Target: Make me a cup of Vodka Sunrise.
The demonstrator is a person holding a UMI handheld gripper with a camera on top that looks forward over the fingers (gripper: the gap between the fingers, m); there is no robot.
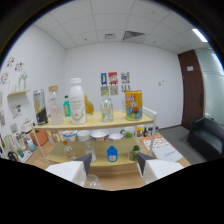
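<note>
Progress looks close to nil, judged from the scene: the hand-held gripper (113, 161) hangs with fingers spread wide and nothing pressed between them. A clear glass (92, 181) sits low between them toward seven o'clock, contents unreadable. At twelve o'clock, a shelf (95, 123) carries bottles, including a white bottle (77, 101) and colourful can (133, 104), seemingly untouched; picking and pouring remain.
</note>
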